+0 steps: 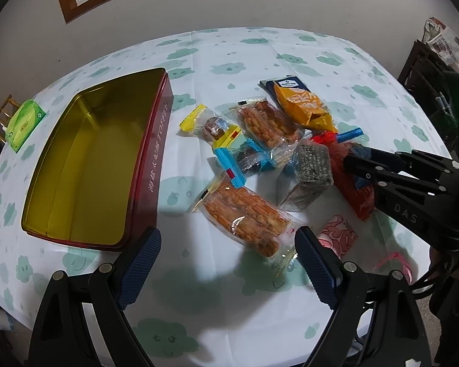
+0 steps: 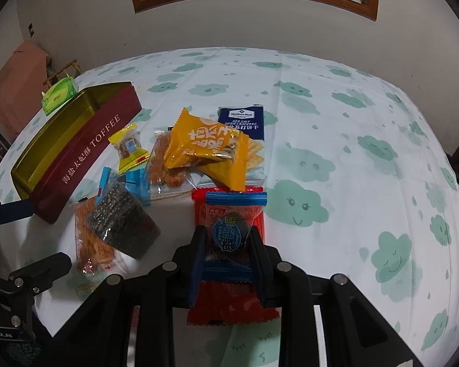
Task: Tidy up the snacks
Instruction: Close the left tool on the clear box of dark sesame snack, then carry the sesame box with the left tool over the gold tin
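1. Where the desk (image 2: 367, 116) drops away at its far curved edge toward the wall, lies bare under a cloud-print cloth, with wide open room to the right of the snack pile in the right wrist view.
2. Stands along the left side of the desk: an open red toffee tin (image 1: 88, 165) with a gold interior, nothing in it, its long lettered wall facing the snacks.
3. Sits beyond the tin at the desk's left edge: a green tissue pack (image 1: 24, 124).
4. Left tongs (image 1: 228, 263) spread wide above the near desk, nothing between the pads, a clear-wrapped orange cracker pack (image 1: 244, 217) just ahead of them.
5. Right tongs (image 2: 228, 241) pressed onto a blue-edged red snack packet (image 2: 229, 214), pinching it at its middle, above the desk near the pile's near edge.
6. Clustered mid-desk and overlapping: a yellow snack bag (image 2: 205, 150) on top of a navy soda cracker pack (image 2: 241, 119), a dark sesame bar in clear wrap (image 2: 122, 220), and a small yellow-ended candy (image 1: 211, 127).
7. Partly hidden behind the left tongs' right finger: a pink patterned packet (image 1: 339, 235), print unreadable.
8. Cut off by the frame: the window above, and dark furniture at the right margin of the left wrist view.
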